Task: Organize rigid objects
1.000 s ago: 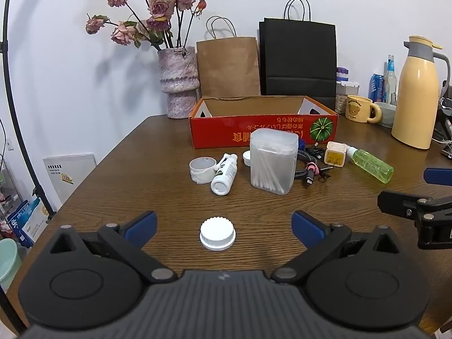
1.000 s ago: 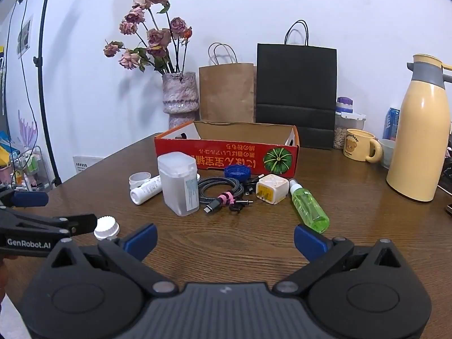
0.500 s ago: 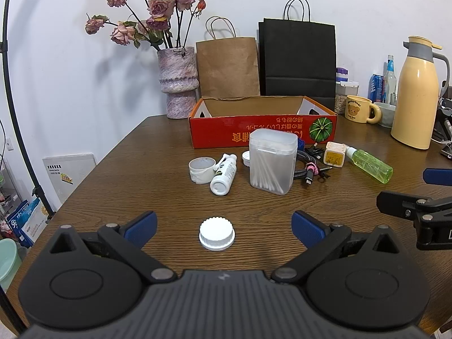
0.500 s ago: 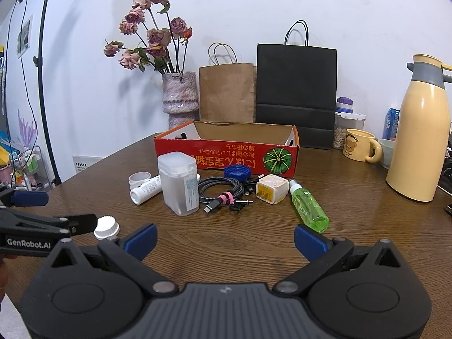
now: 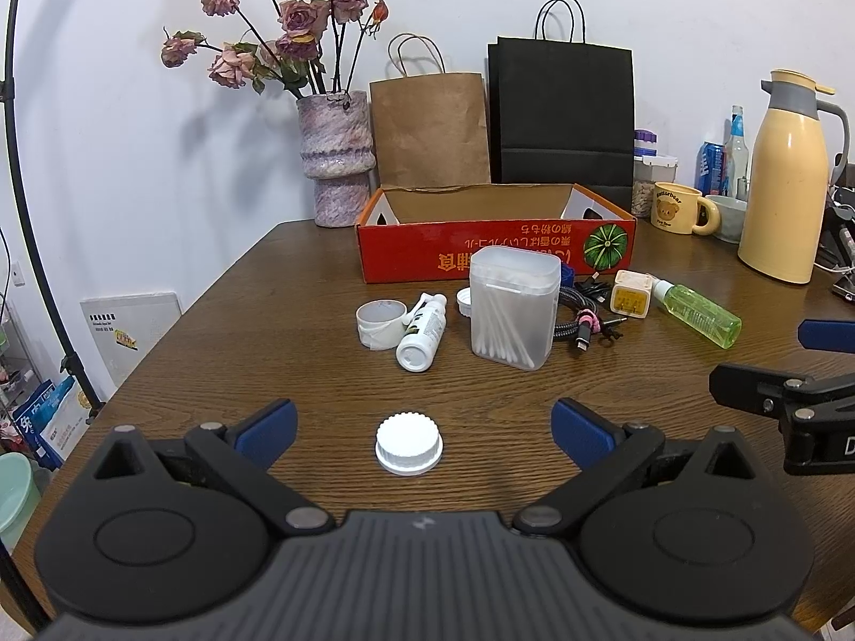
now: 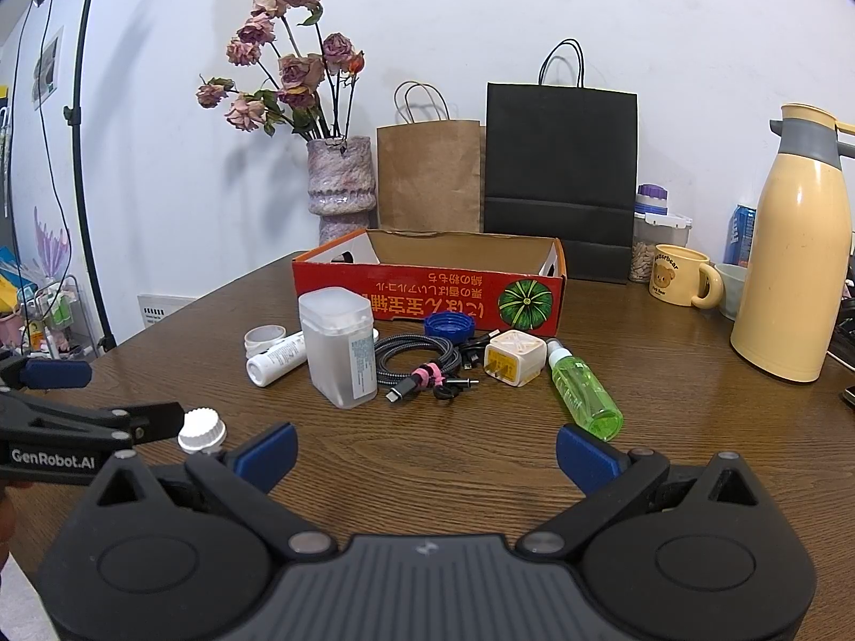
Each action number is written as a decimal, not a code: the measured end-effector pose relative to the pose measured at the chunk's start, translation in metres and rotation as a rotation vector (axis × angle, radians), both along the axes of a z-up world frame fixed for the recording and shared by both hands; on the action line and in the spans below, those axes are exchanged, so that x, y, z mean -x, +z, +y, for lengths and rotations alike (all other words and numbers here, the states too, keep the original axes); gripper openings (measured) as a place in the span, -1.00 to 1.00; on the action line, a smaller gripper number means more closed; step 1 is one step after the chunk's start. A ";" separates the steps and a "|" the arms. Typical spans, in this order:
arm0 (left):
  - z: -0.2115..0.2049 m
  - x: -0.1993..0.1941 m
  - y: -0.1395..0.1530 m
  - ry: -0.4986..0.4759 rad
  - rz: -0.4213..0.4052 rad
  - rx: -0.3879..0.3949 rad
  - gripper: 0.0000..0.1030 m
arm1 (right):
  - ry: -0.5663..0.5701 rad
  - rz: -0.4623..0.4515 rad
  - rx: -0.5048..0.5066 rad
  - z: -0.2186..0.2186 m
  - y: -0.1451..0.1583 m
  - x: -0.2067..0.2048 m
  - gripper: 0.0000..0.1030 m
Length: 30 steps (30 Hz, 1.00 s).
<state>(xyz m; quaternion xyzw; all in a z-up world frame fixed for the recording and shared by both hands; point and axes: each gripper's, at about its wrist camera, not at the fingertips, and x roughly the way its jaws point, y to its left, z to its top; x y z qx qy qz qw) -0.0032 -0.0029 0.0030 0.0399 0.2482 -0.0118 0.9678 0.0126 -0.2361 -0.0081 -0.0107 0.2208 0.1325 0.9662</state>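
A white ribbed cap (image 5: 409,443) lies on the wooden table, between the wide-open fingers of my left gripper (image 5: 422,430). It also shows in the right wrist view (image 6: 202,430). My right gripper (image 6: 425,454) is open and empty over bare table. Further back lie a clear cotton-swab box (image 5: 514,314), a white bottle (image 5: 422,331), a tape roll (image 5: 378,324), a braided cable (image 6: 419,360), a yellow-white charger (image 6: 514,357), a green spray bottle (image 6: 585,395) and a blue cap (image 6: 449,325). An empty red cardboard box (image 5: 497,253) stands behind them.
A vase of dried roses (image 5: 335,160), a brown bag (image 5: 430,128) and a black bag (image 5: 561,117) stand by the wall. A yellow mug (image 5: 676,208) and a cream thermos (image 5: 783,181) stand at the right. The table's left edge (image 5: 176,331) drops off.
The left gripper has shifted very slightly, so the white cap sits a touch lower and left in its view. The right gripper has not moved.
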 end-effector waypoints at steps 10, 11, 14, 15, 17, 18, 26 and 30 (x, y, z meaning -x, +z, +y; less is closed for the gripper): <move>0.000 0.000 0.001 -0.002 -0.001 -0.001 1.00 | 0.000 0.000 0.000 0.000 0.000 0.001 1.00; 0.000 0.000 0.001 -0.002 -0.001 -0.001 1.00 | 0.000 -0.001 0.000 0.000 0.000 0.000 1.00; 0.000 0.000 0.001 -0.002 -0.002 -0.002 1.00 | 0.000 -0.001 0.001 0.000 0.001 0.001 1.00; 0.000 0.000 0.001 -0.001 -0.002 -0.002 1.00 | 0.000 -0.001 0.001 0.000 0.001 0.001 1.00; 0.000 0.000 0.001 -0.002 -0.002 -0.001 1.00 | 0.000 -0.001 0.001 0.001 0.001 0.001 1.00; -0.001 0.000 0.002 -0.003 -0.003 -0.002 1.00 | 0.000 -0.001 0.000 0.000 0.001 0.000 1.00; -0.001 0.000 0.002 -0.003 -0.004 -0.003 1.00 | 0.000 -0.001 0.001 0.000 0.001 0.002 1.00; -0.001 0.000 0.002 -0.003 -0.004 -0.002 1.00 | 0.000 -0.002 0.001 0.000 0.002 0.002 1.00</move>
